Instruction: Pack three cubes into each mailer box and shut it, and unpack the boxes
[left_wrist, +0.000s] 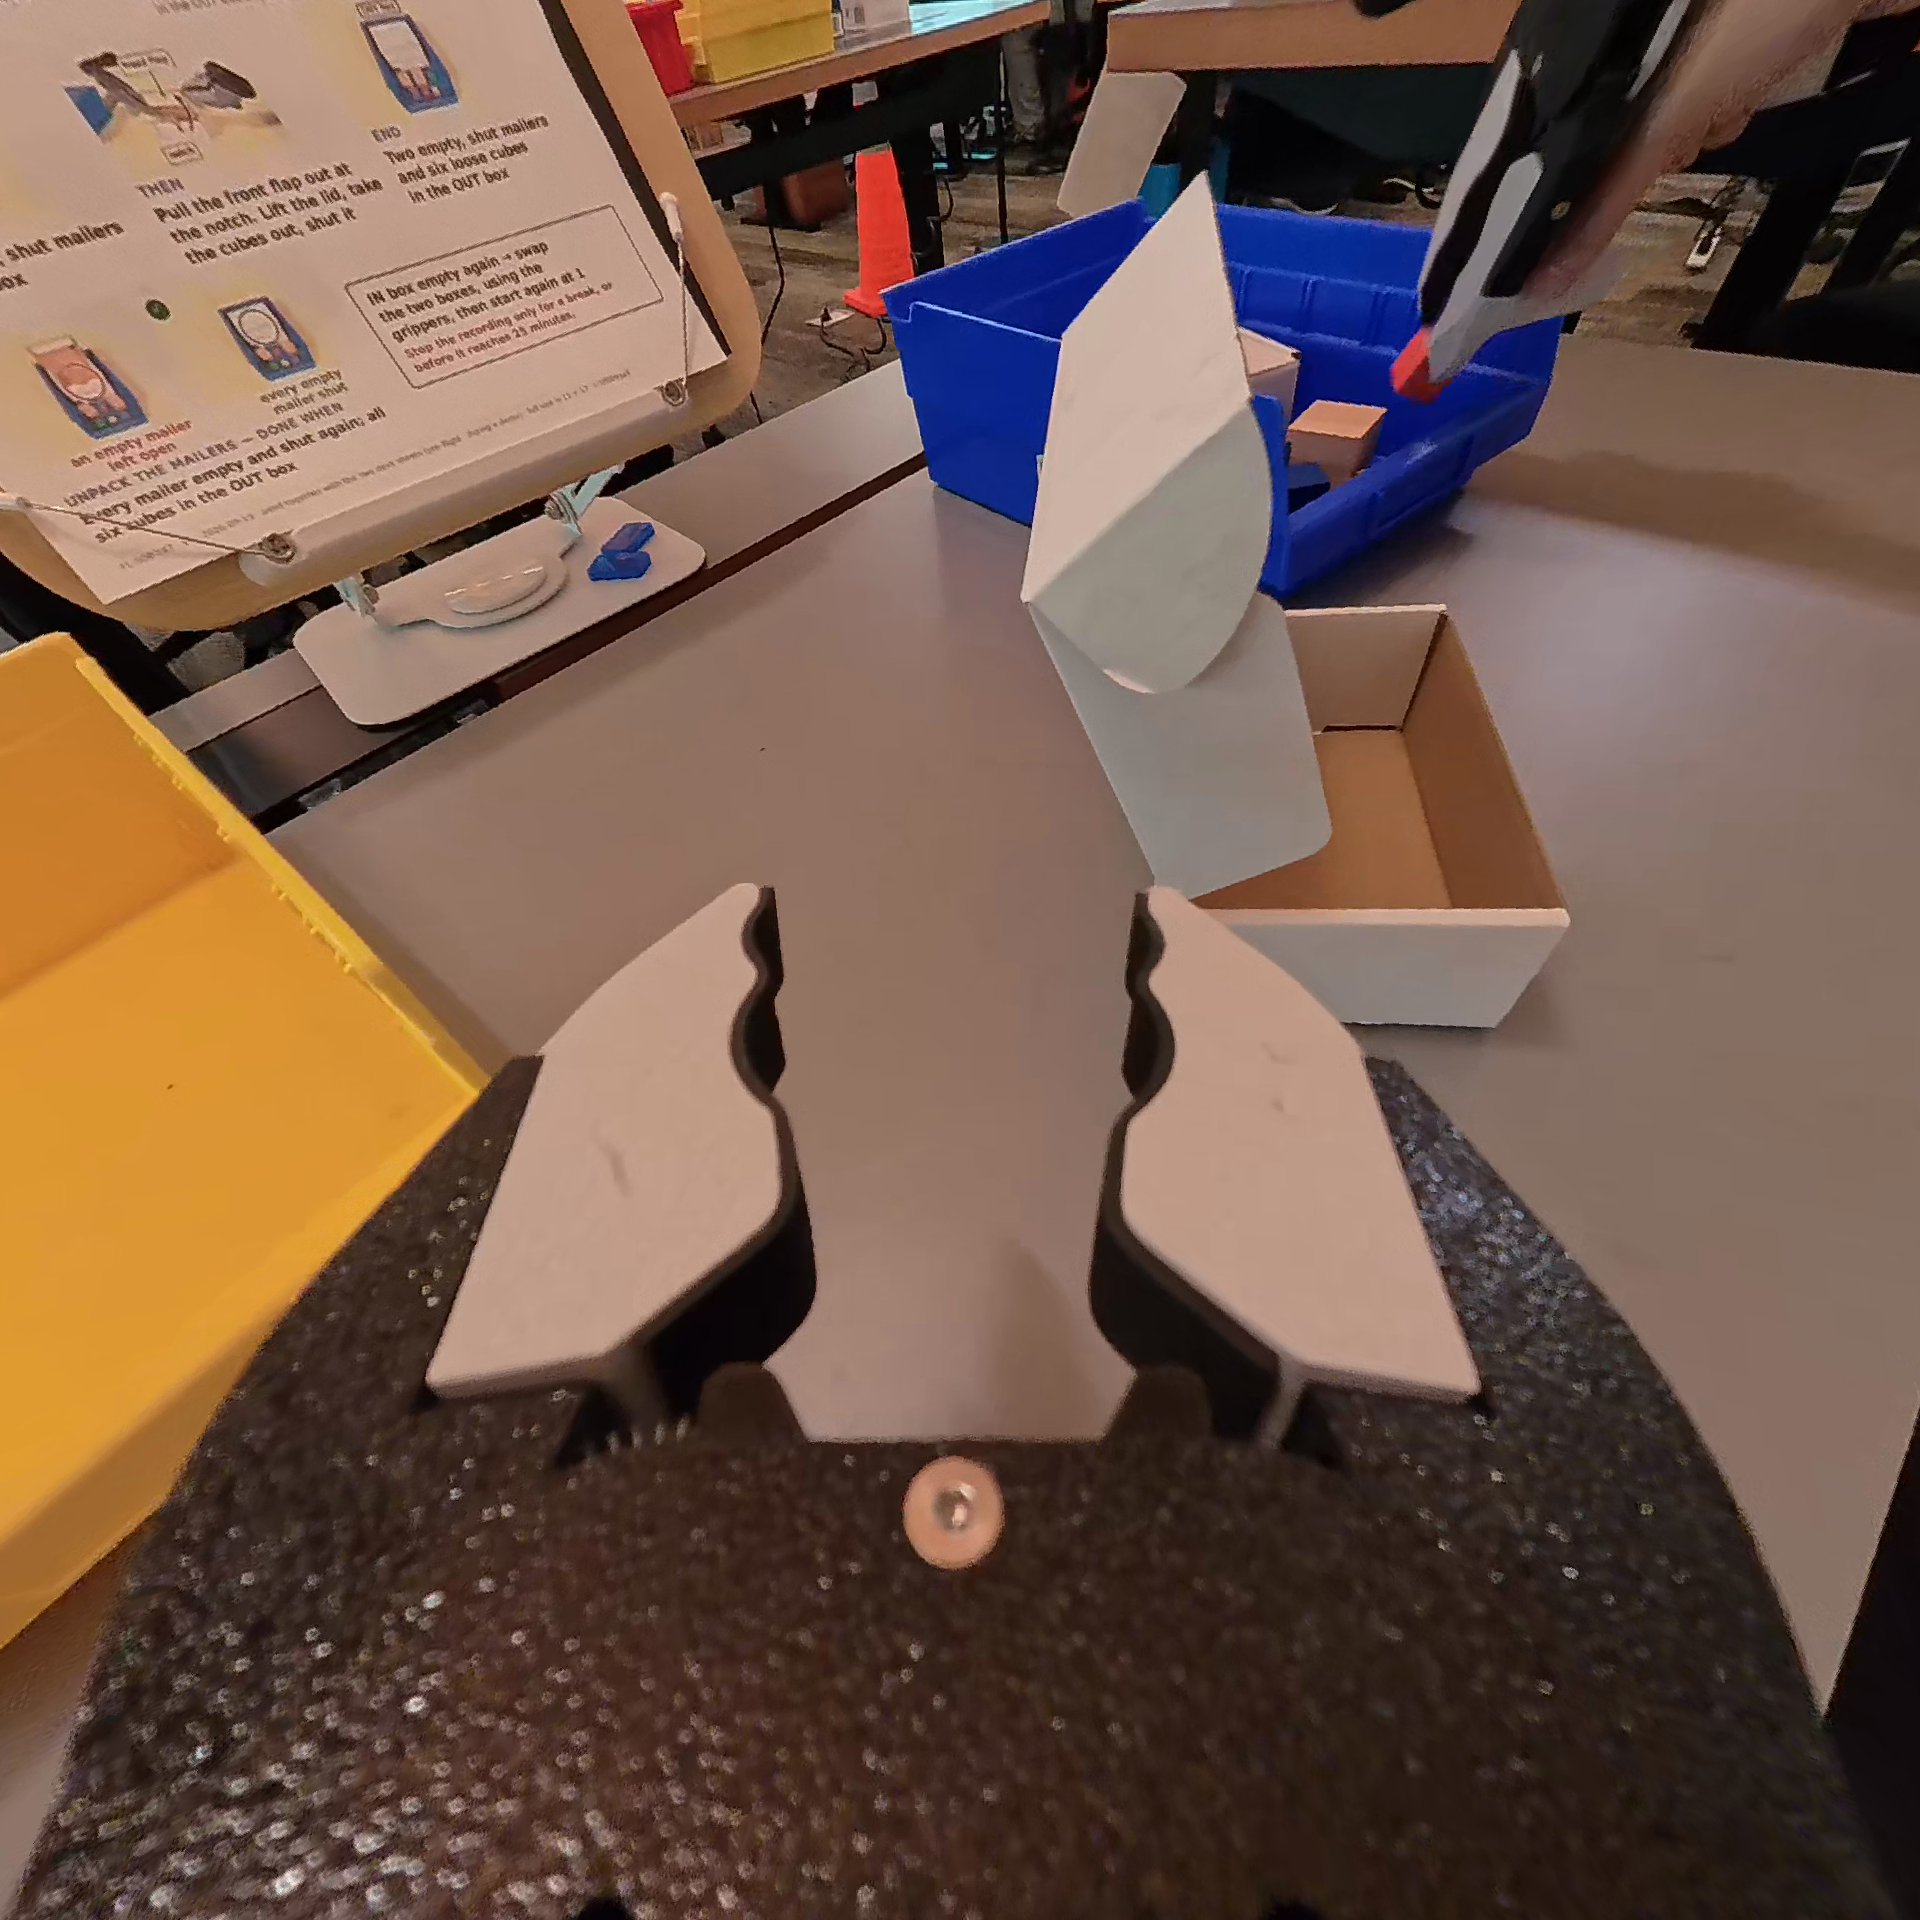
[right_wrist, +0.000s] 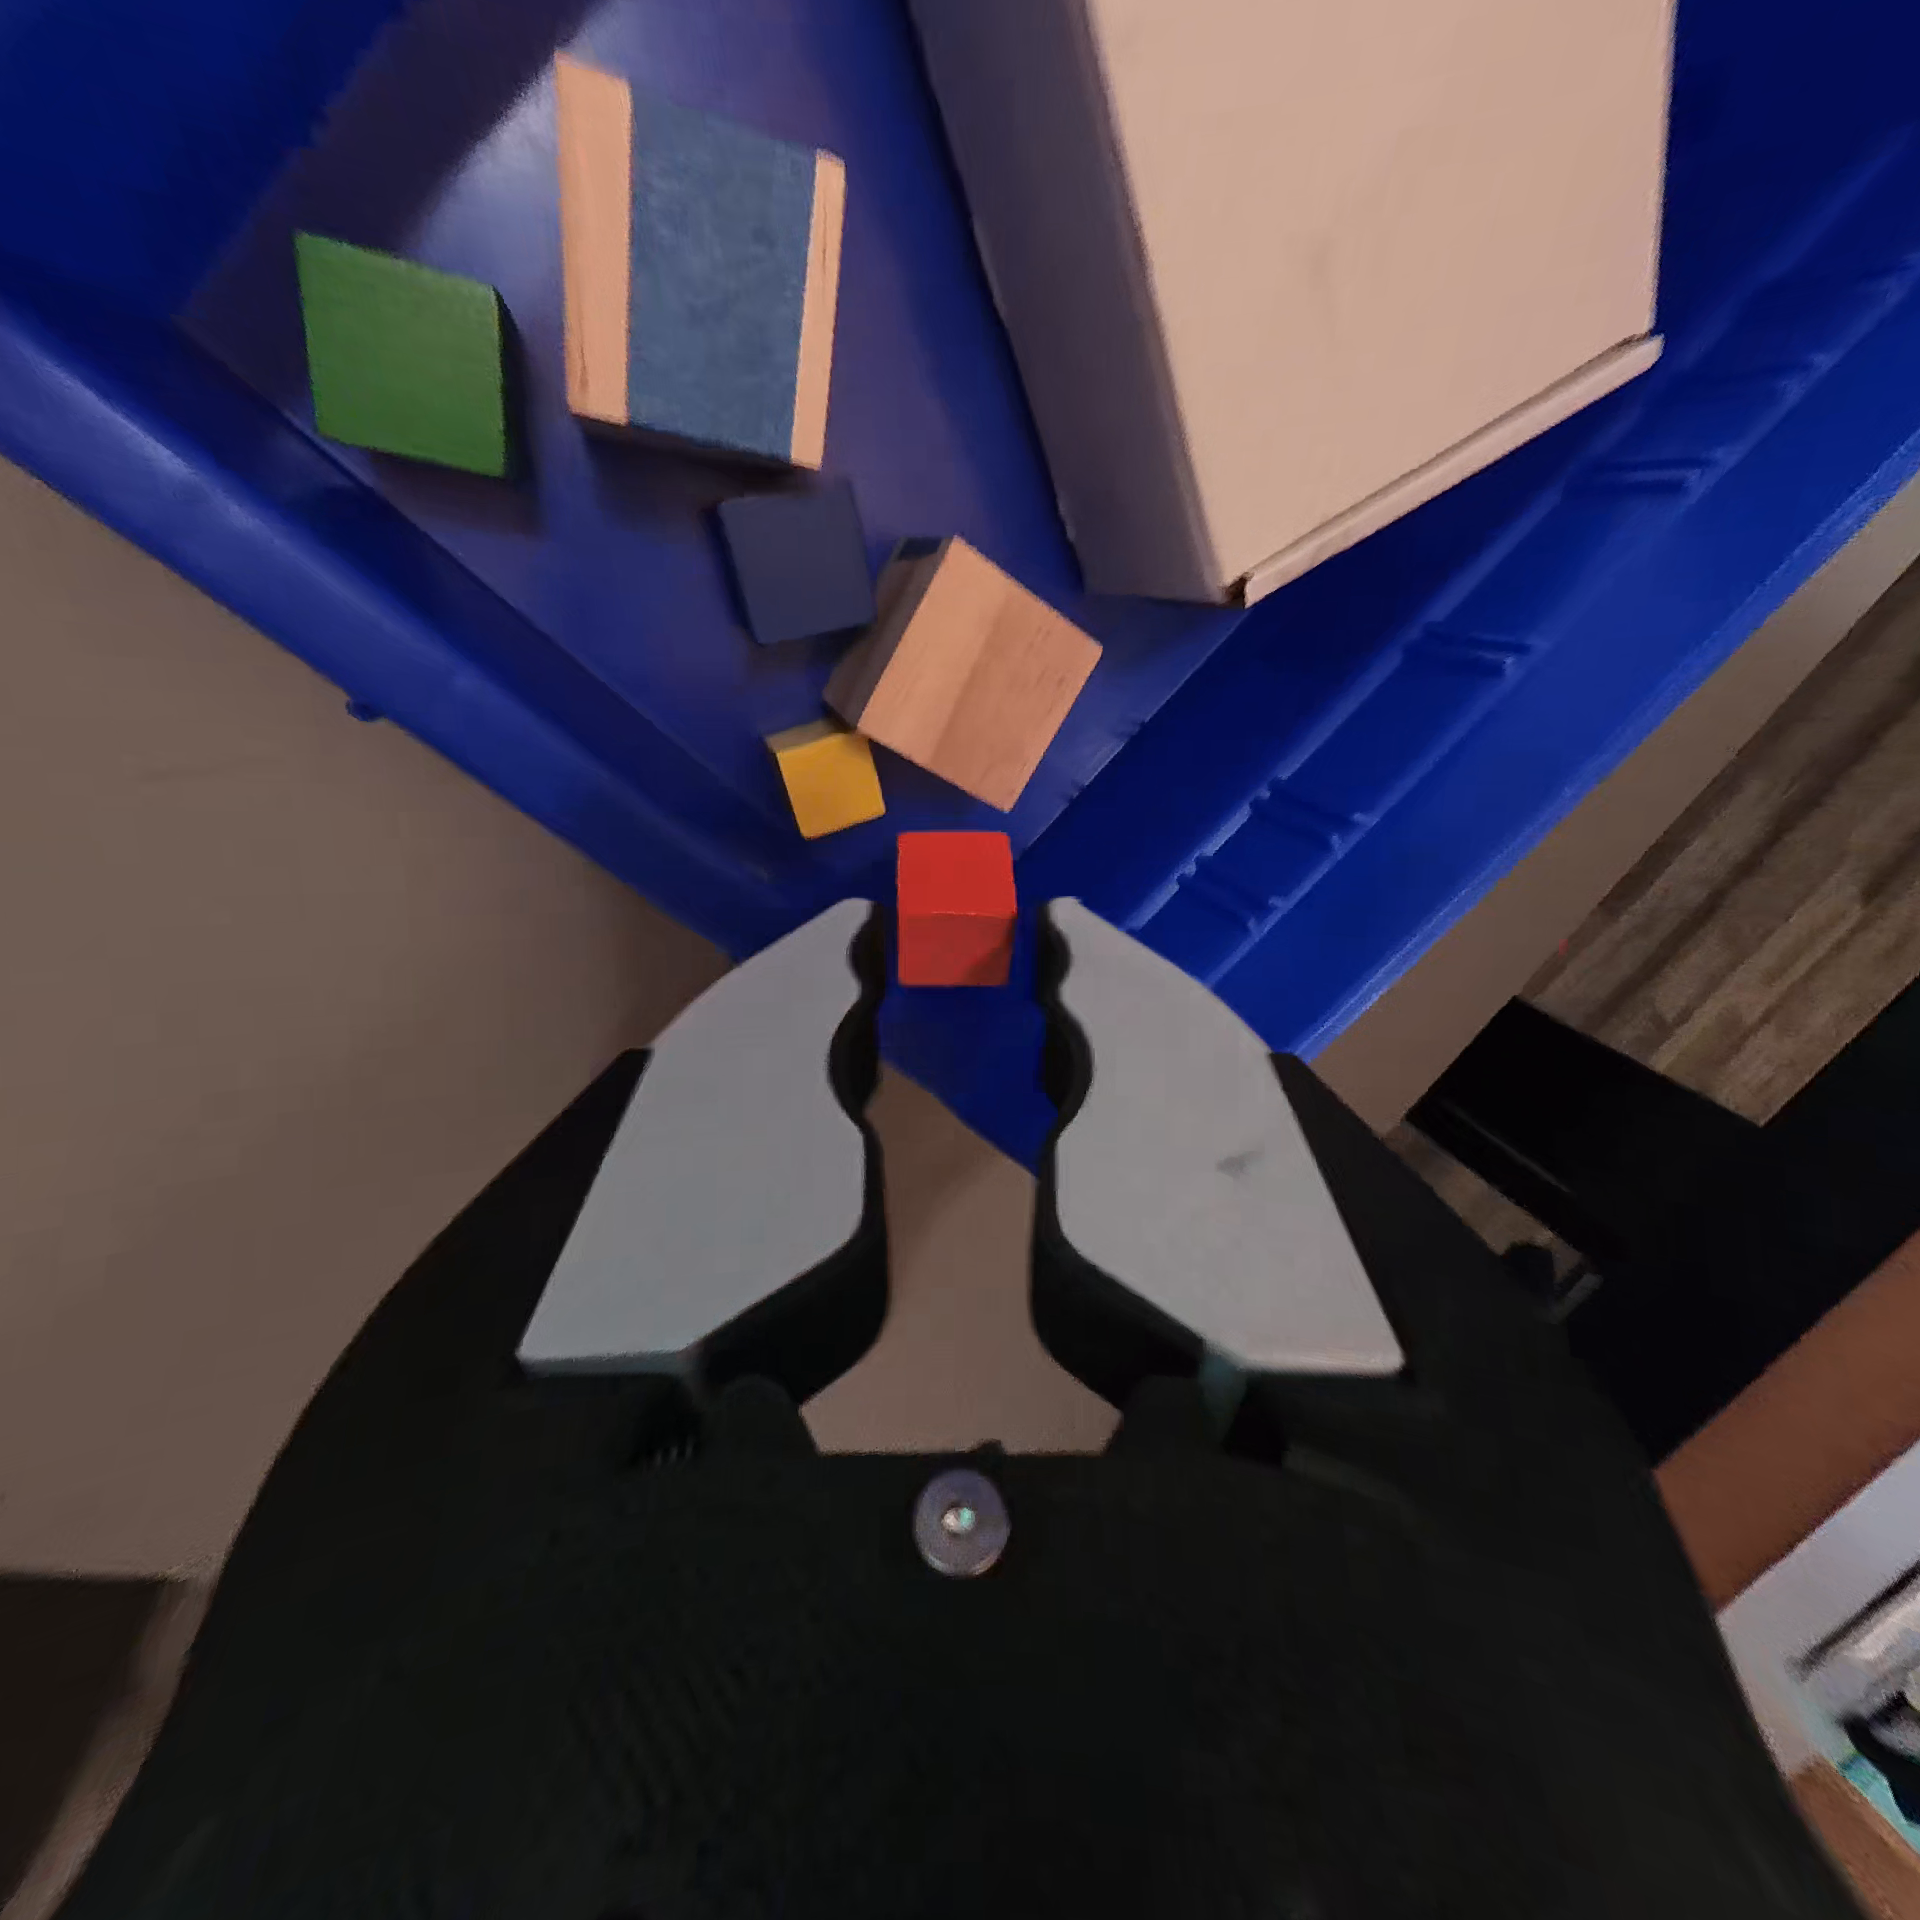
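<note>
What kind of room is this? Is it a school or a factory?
Probably a workshop or lab set up for practice tasks. A grey table holds a blue bin of cubes and an open mailer box, an instruction sheet stands on a stand, and an orange cone sits behind.

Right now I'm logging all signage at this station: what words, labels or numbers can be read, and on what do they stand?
Instruction sheet on the stand: printed text beside small pictures; I do not copy its wording.
Open mailer box, shut mailer box, cubes, blue bin, yellow bin: no writing seen.
</note>
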